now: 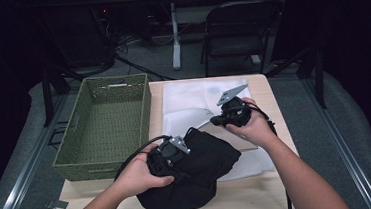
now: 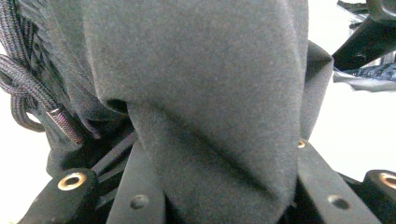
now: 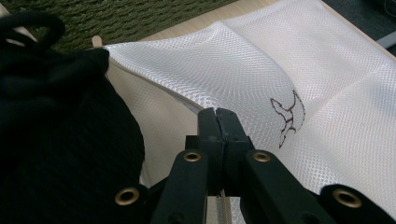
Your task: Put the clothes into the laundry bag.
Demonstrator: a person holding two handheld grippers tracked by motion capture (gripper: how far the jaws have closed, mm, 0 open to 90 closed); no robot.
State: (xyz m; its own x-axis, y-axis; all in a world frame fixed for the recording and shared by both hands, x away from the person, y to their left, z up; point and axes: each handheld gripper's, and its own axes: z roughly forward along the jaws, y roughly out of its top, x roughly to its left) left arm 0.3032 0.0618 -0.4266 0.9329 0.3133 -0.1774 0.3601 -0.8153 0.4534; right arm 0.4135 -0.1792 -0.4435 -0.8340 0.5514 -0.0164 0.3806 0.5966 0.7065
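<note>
Black garment [image 1: 191, 176] nearest, bunched in a heap at the front edge of the table [image 1: 261, 194], about 6 o'clock in the high view. Left hand [image 1: 139, 176] rests on its left side, holding the left gripper [image 1: 170, 153] on top of the heap. In the left gripper view a fold of the black cloth [image 2: 201, 116] runs between the two jaws and hides their tips; the jaws sit close against both sides of the fold, grasping it. A braided black drawstring [image 2: 28, 91] with a metal tip hangs at 9 o'clock of that view.

Beyond, toward 1 o'clock from the heap, the right hand [image 1: 253, 127] holds the right gripper [image 1: 224, 114] at the edge of a white mesh laundry bag [image 1: 193, 101]. In the right gripper view the jaws are pressed together, clenched on the bag's raised edge [image 3: 187, 100]; the mesh lifts in a curve at that spot. A small dark printed mark [image 3: 287, 116] shows on the mesh at 3 o'clock of the jaws. The garment lies just beside the bag's opening and overlaps its near part.

Bag spreads flat across the middle and far half of the table. Green woven basket [image 1: 107, 123] stands at 10 o'clock, touching the table's left side. Folding chair [image 1: 240, 30] on the floor far off at 12 o'clock.
</note>
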